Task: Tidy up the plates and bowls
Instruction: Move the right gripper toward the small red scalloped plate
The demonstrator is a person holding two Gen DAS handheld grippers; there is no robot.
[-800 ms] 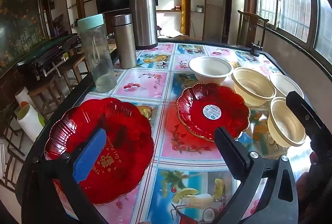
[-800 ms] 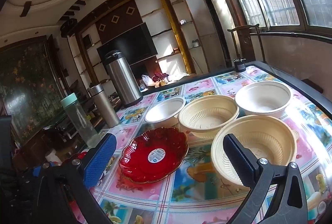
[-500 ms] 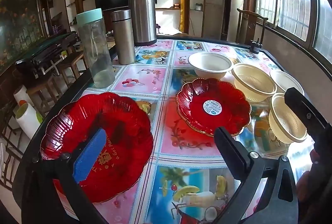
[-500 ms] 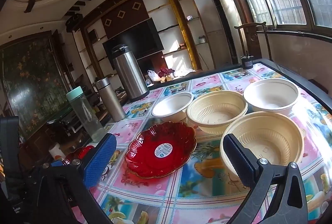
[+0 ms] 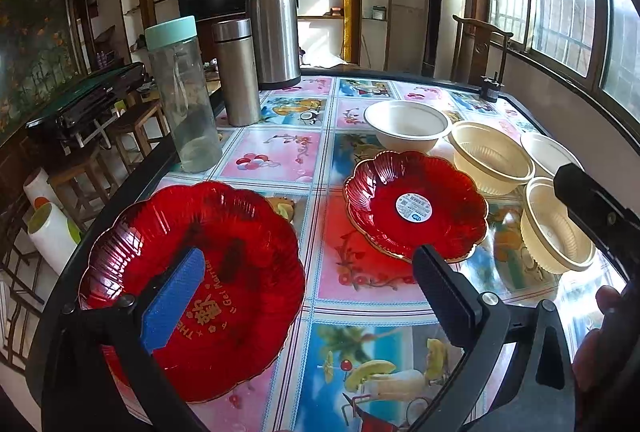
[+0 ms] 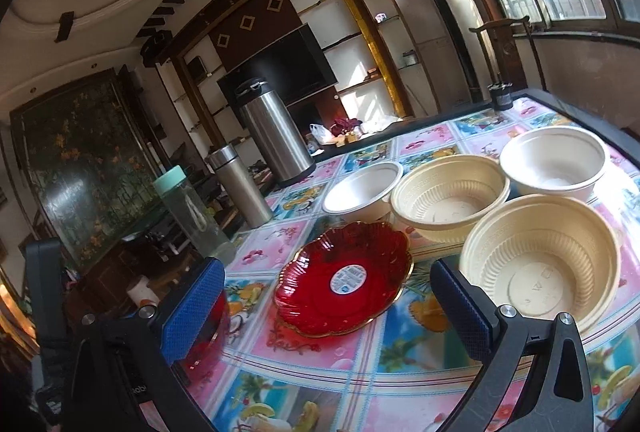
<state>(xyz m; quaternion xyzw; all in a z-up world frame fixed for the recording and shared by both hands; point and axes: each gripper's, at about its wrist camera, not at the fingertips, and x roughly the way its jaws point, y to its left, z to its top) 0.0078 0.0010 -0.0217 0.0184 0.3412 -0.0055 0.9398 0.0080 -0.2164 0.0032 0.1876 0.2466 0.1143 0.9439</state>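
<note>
While the left gripper (image 5: 308,284) gapes wide and empty above the glossy tablecloth (image 5: 276,156), a ribbed, scalloped red plate (image 5: 192,284) lies under its blue pad. From the right wrist, the right gripper (image 6: 332,296) also gapes empty, with a smaller red plate (image 6: 344,276) between its fingers and a ridged cream bowl (image 6: 540,264) just beside it.

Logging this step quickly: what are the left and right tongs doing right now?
Left tongs: open, holding nothing, above the big red plate.
Right tongs: open, holding nothing.

Glossy translucent red plates (image 5: 192,272), matt ribbed cream plastic bowls (image 6: 540,268), brushed-metal flasks (image 5: 274,28), glossy printed tablecloth (image 5: 276,156).
</note>
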